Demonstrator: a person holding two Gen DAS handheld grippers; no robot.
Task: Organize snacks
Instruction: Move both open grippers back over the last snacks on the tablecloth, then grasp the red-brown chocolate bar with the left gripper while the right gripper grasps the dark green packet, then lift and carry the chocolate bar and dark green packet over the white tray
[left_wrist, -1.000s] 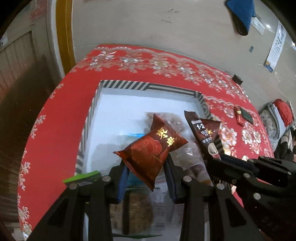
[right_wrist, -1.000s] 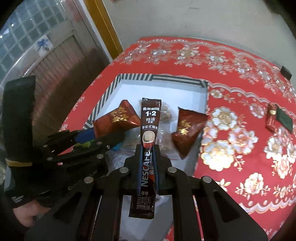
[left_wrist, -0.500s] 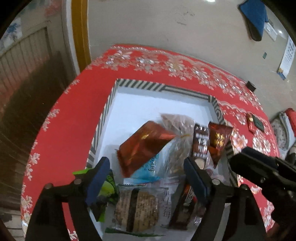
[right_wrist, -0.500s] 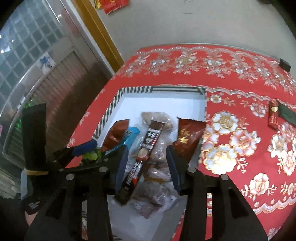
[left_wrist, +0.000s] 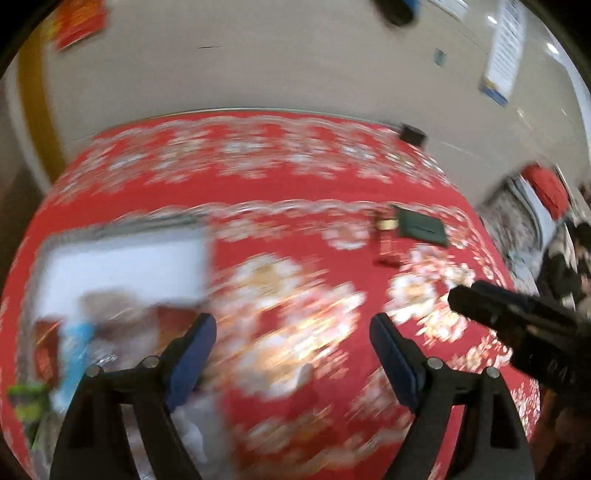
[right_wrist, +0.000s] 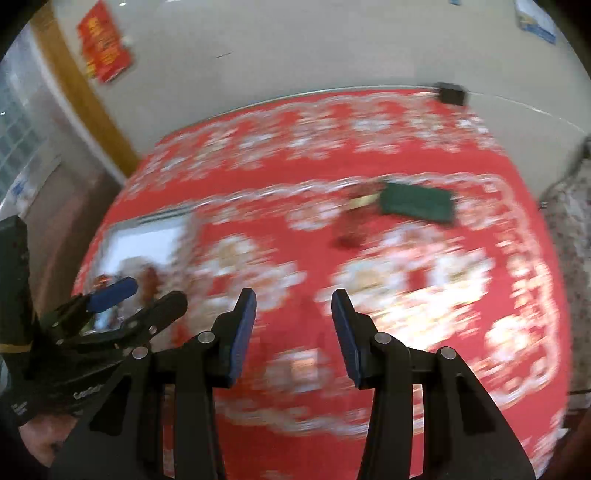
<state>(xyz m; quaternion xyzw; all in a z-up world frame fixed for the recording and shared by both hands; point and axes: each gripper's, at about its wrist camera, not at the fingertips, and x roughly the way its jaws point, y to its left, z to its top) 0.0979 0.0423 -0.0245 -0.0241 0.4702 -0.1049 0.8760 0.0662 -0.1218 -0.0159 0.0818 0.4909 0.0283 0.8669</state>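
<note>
Both views are blurred by motion. The white box with a striped rim (left_wrist: 122, 258) sits at the left on the red flowered tablecloth and holds several snack packets (left_wrist: 74, 343). It also shows in the right wrist view (right_wrist: 147, 240). My left gripper (left_wrist: 291, 336) is open and empty over the cloth, right of the box. My right gripper (right_wrist: 293, 306) is open and empty over the cloth. A small red packet (right_wrist: 351, 225) and a dark green flat object (right_wrist: 417, 201) lie on the cloth farther off; both also show in the left wrist view, the red packet (left_wrist: 388, 243) and the green object (left_wrist: 421, 229).
A small black object (right_wrist: 450, 92) sits at the table's far edge by the beige wall. A yellow door frame (right_wrist: 85, 96) stands at the left. The left gripper (right_wrist: 114, 302) shows in the right wrist view; the right gripper (left_wrist: 517, 314) shows in the left wrist view.
Both grippers have opened; the red packet and the coffee stick dropped into the box. Both grippers have since swung right, away from the box, over the open cloth.
</note>
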